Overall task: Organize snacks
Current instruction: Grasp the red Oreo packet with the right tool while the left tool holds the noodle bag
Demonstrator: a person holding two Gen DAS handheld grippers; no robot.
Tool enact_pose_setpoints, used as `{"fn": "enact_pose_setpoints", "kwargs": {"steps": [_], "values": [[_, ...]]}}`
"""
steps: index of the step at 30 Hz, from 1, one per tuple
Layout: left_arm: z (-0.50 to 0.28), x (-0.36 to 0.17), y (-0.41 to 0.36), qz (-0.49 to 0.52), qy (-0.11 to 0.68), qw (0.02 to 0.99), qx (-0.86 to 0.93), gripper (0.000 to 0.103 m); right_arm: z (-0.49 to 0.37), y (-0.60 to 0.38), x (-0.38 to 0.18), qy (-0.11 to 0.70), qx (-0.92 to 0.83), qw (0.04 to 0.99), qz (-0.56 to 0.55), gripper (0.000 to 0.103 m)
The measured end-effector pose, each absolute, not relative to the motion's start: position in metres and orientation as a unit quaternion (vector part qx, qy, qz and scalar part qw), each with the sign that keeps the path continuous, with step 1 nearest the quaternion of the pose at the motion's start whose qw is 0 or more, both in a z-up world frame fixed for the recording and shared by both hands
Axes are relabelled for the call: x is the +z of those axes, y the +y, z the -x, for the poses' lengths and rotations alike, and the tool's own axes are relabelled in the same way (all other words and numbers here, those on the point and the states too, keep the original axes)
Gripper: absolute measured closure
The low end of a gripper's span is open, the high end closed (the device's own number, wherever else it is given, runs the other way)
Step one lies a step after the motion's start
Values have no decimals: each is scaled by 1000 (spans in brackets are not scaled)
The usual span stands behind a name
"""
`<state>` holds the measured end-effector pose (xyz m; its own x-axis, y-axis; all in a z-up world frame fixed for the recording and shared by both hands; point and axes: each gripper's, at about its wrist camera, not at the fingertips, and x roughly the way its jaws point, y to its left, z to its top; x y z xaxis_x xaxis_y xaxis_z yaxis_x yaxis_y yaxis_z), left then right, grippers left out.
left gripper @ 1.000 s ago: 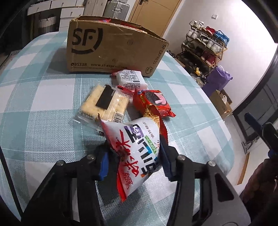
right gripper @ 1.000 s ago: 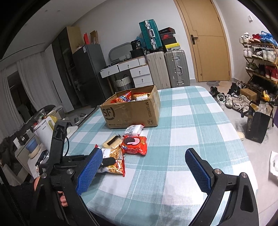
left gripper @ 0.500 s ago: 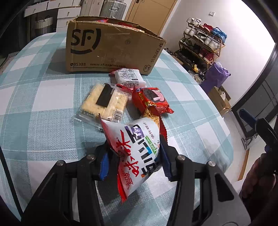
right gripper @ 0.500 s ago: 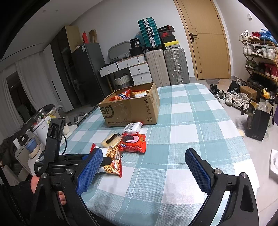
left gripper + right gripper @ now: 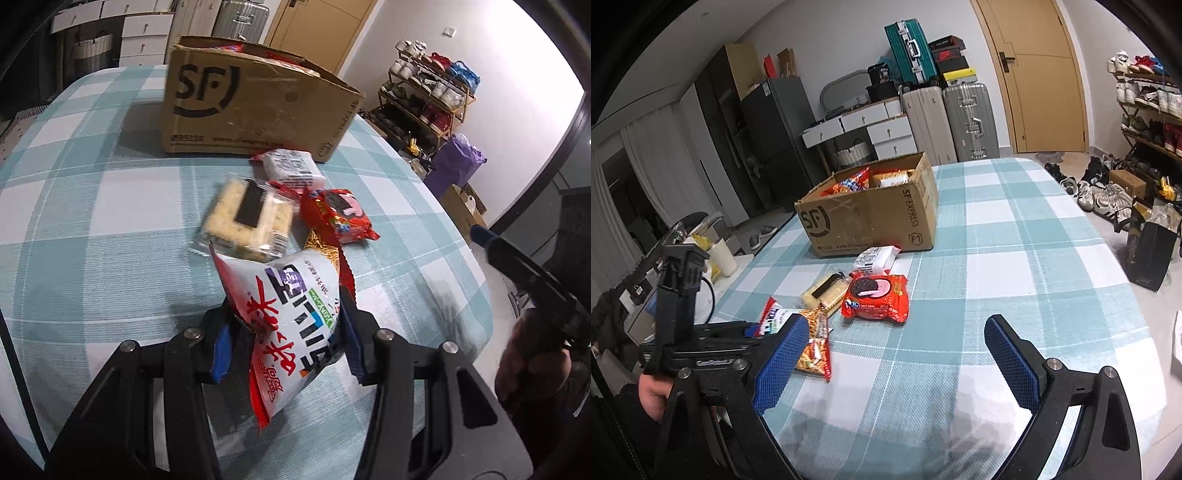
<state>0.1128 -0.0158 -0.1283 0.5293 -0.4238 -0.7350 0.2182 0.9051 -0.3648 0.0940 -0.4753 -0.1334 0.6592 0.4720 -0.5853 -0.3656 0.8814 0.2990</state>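
My left gripper (image 5: 286, 339) is shut on a white-and-red snack bag (image 5: 291, 317), held tilted just above the checked tablecloth (image 5: 92, 229). Behind it lie an orange stick-snack pack (image 5: 325, 247), a clear cracker pack (image 5: 247, 218), a red Oreo pack (image 5: 338, 216) and a white pack (image 5: 291, 166). Beyond them stands an open SF cardboard box (image 5: 251, 107) with snacks inside (image 5: 849, 181). My right gripper (image 5: 897, 354) hangs open over the near part of the table, nothing between its blue pads; the Oreo pack (image 5: 877, 297) lies just ahead of it.
The table's right edge (image 5: 1126, 295) drops to a floor with shoes, a shoe rack (image 5: 1145, 110) and a black paper bag (image 5: 1152, 254). Suitcases (image 5: 964, 118) and drawers stand behind the box. A hand (image 5: 532, 354) holds the right gripper at the table's rim.
My left gripper has carried the snack bag closer to the box, still shut on it. The right gripper has sunk and moved in toward the loose snacks, jaws unchanged.
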Motion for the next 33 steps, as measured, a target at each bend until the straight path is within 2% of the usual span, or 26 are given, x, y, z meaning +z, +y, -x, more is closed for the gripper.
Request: {"fn": "enact_pose_setpoints", "kwargs": {"steps": [16, 33], "values": [[-93, -119, 56, 158, 427, 880, -138, 57, -164, -408, -167, 403, 252, 879, -38, 6], [-60, -109, 113, 191, 406, 888, -99, 57, -195, -366, -194, 443, 232, 866, 2, 8]]}}
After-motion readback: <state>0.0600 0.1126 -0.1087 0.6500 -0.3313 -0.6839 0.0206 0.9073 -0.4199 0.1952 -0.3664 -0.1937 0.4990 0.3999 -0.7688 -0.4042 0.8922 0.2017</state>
